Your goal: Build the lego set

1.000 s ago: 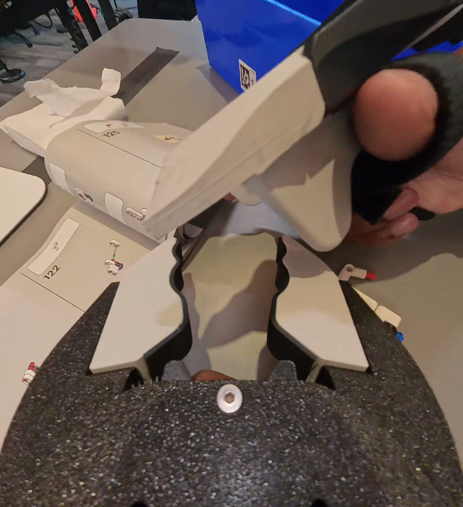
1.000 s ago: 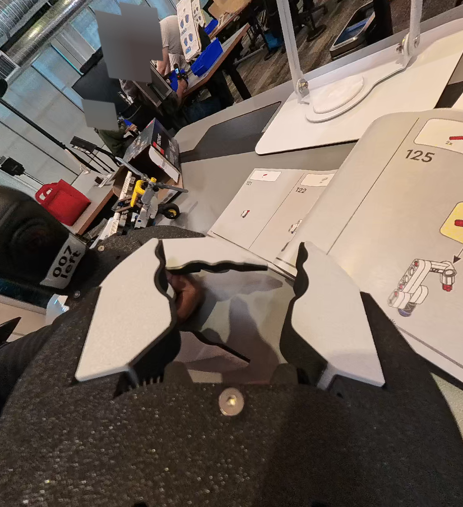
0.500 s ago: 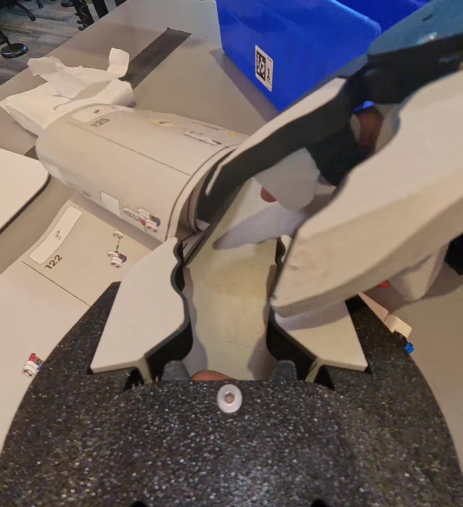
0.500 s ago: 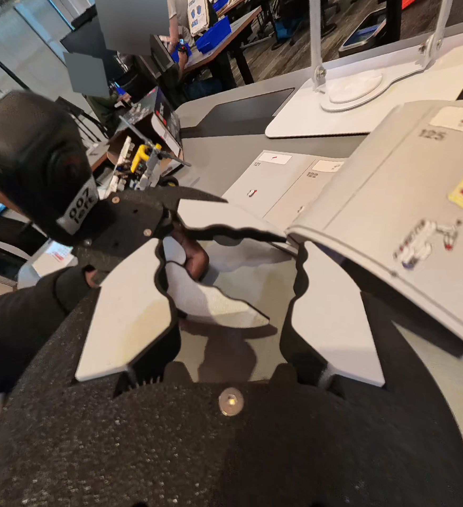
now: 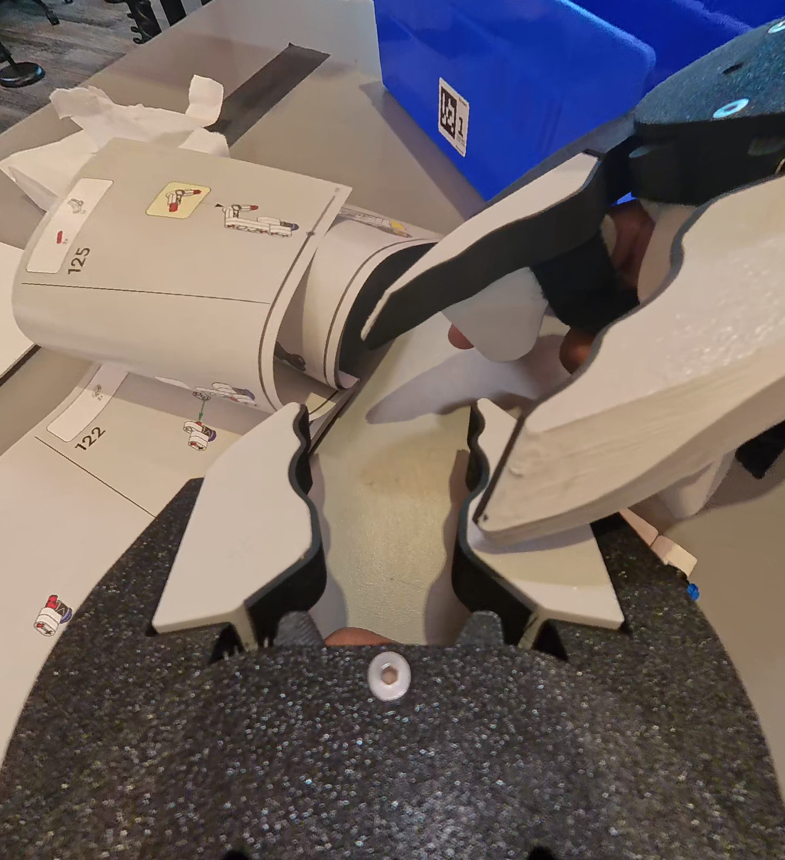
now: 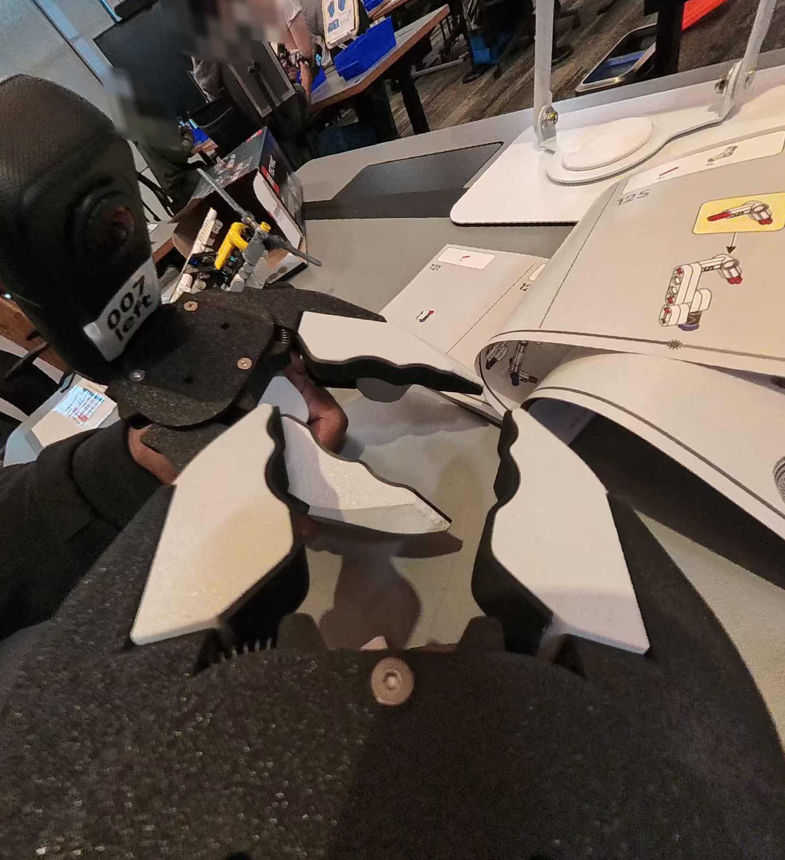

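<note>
An instruction booklet (image 5: 158, 288) lies open on the grey table (image 5: 753, 651), its upper pages curled up into an arch towards the blue bin (image 5: 497, 79) at the far edge. The left gripper (image 5: 388, 419) is held with its jaws apart and nothing between them at the booklet's near edge. The right gripper (image 6: 390, 421) is likewise spread and bare, one finger (image 5: 451, 274) reaching under the curled pages.

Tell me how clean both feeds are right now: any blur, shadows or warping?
Left wrist view: sharp on the booklet; the right tool looms close and soft, shadowing the table. Right wrist view: wide-angle bending at the edges, mosaic patches up top, booklet page crisp.
</note>
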The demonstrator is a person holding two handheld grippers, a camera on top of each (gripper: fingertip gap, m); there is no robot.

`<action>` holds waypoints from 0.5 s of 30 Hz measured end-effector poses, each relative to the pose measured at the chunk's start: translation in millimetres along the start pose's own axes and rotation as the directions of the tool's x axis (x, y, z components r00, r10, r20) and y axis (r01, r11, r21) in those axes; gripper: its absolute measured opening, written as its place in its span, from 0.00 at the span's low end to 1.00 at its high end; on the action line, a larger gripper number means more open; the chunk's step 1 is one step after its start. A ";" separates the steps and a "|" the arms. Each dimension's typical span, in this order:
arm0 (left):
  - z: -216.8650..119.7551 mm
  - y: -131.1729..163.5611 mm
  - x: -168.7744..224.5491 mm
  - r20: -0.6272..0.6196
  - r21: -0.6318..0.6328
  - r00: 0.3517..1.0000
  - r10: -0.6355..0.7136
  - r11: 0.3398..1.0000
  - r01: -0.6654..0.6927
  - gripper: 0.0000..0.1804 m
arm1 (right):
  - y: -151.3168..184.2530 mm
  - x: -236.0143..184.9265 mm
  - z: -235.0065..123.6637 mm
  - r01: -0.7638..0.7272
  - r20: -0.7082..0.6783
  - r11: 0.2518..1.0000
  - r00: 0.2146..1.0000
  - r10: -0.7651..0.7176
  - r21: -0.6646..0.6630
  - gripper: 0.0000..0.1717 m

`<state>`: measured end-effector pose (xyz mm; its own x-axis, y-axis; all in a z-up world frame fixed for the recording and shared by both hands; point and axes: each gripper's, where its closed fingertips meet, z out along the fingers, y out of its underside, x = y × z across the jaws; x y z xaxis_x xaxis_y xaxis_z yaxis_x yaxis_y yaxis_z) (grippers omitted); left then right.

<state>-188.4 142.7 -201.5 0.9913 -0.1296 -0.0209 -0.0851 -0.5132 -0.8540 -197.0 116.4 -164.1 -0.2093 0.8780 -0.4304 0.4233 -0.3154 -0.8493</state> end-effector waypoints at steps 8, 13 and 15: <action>0.1 0.2 -0.1 0.004 -0.001 1.000 0.004 1.000 -0.004 0.36 | -0.7 2.6 -0.1 0.002 -0.003 1.000 1.000 -0.002 0.007 0.51; 0.3 3.0 -4.2 0.039 -0.017 0.999 -0.017 1.000 0.018 0.36 | 0.8 1.8 -0.1 0.004 0.001 1.000 1.000 -0.004 0.006 0.51; 0.1 5.3 -8.7 0.081 -0.030 0.996 -0.043 0.999 0.046 0.36 | 2.0 0.9 0.1 0.006 0.003 1.000 1.000 -0.006 0.005 0.50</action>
<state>-197.5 141.2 -206.0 0.9989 -0.0380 -0.0264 -0.0428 -0.5439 -0.8380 -196.5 116.6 -166.2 -0.2147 0.8786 -0.4265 0.4173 -0.3123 -0.8534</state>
